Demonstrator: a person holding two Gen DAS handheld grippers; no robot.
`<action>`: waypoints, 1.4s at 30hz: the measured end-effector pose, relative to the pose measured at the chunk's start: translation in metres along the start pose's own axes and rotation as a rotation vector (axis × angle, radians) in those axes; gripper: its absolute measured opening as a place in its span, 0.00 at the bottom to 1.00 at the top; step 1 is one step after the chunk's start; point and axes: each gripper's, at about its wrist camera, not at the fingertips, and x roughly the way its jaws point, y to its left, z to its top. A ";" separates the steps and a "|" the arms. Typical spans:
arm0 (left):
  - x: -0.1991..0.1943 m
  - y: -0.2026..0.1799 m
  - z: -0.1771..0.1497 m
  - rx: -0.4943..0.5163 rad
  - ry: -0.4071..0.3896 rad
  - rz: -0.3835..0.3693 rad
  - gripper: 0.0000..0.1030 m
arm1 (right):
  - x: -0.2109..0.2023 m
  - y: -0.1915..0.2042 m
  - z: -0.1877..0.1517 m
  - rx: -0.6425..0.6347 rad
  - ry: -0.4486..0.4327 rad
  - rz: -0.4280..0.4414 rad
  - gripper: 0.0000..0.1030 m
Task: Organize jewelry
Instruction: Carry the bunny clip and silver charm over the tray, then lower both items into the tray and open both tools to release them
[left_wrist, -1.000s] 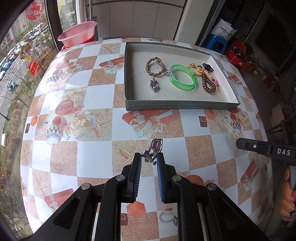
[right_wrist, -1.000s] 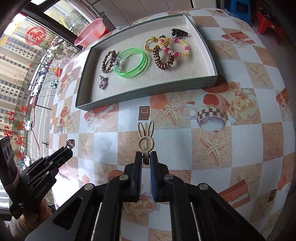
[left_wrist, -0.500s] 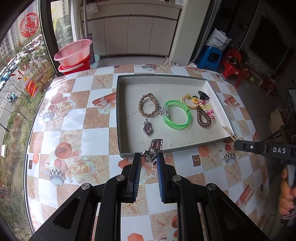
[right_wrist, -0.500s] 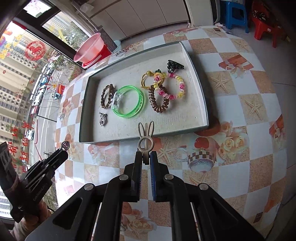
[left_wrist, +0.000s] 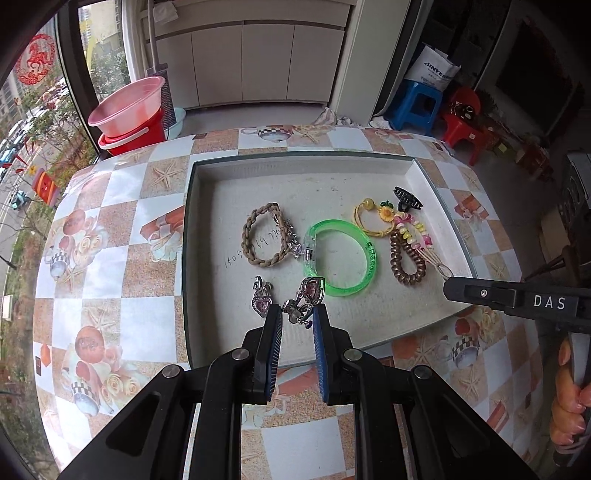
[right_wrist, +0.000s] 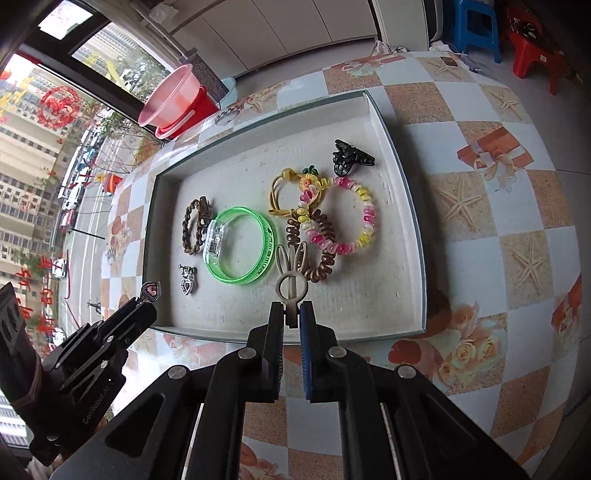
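- Left wrist: over the checkered tablecloth (left_wrist: 122, 236) and grey tray (left_wrist: 192, 206), my left gripper (left_wrist: 297, 314) pinches a heart pendant (left_wrist: 312, 290) above the tray's near side, beside its twin (left_wrist: 261, 304); I judge delivery under way
- Right wrist: my right gripper (right_wrist: 291, 312) is clamped on a beige rabbit-eared clip (right_wrist: 291, 275) above the tray floor; next, lower and release on bare floor

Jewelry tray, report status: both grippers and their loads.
Left gripper shut on heart pendant. Right gripper shut on rabbit-ear clip. Both over tray; green bangle just ahead.
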 end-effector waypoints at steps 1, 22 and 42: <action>0.004 -0.001 0.001 0.000 0.008 0.003 0.29 | 0.003 0.000 0.002 0.001 0.007 0.002 0.09; 0.057 -0.005 0.027 -0.023 0.054 0.089 0.29 | 0.035 -0.023 0.043 0.003 0.019 -0.047 0.09; 0.057 -0.015 0.024 0.006 0.055 0.143 0.29 | 0.044 -0.036 0.035 0.028 0.059 -0.038 0.10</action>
